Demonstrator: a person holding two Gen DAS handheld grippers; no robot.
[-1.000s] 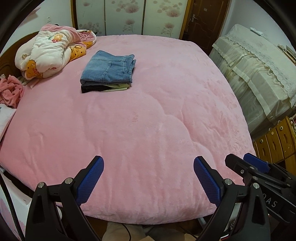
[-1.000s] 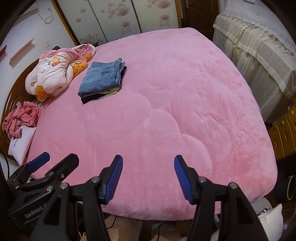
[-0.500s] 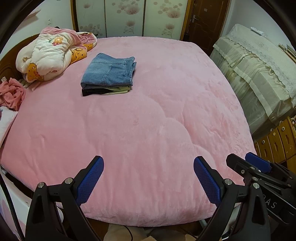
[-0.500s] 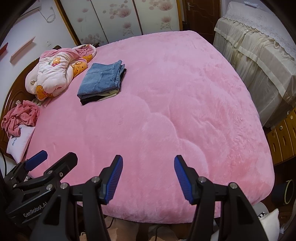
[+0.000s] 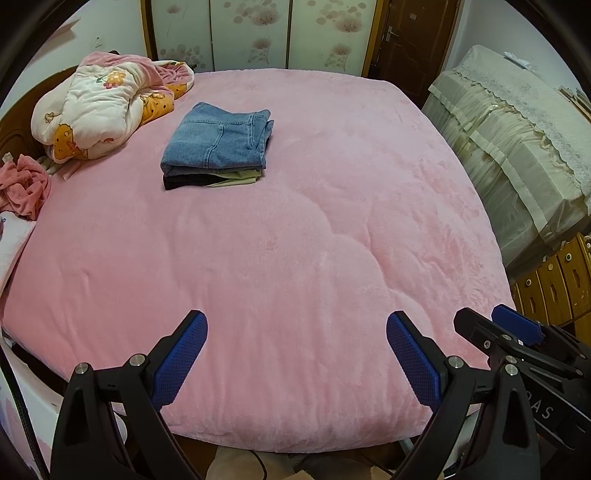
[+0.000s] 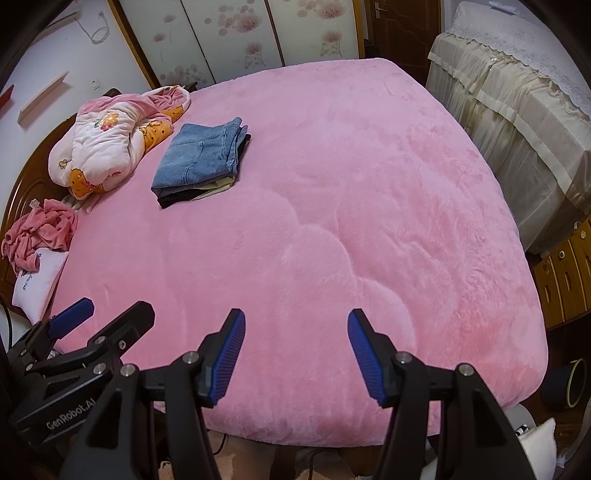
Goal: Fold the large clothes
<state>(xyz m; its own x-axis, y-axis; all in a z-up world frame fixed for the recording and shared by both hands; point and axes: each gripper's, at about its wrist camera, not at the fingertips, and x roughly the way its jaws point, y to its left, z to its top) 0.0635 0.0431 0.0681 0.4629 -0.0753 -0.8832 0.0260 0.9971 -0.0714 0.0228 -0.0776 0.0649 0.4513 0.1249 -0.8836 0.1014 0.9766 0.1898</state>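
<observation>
A folded stack with blue jeans (image 5: 218,142) on top, over olive and black garments, lies on the far left of the pink bed (image 5: 295,258); it also shows in the right wrist view (image 6: 201,158). My left gripper (image 5: 295,332) is open and empty above the bed's near edge. My right gripper (image 6: 295,332) is open and empty beside it, and shows at the right of the left wrist view (image 5: 517,328). A crumpled pink garment (image 6: 40,232) lies at the left edge.
A bundled white and pink floral quilt (image 5: 107,107) sits at the far left corner by the wooden headboard (image 6: 26,184). A cloth-covered piece of furniture (image 5: 517,147) and wooden drawers (image 5: 554,280) stand to the right. Floral wardrobe doors (image 5: 258,33) are behind.
Both grippers have drawn back and risen slightly from the bed, so the view shifts a little. Both stay open. Nothing on the bed moved.
</observation>
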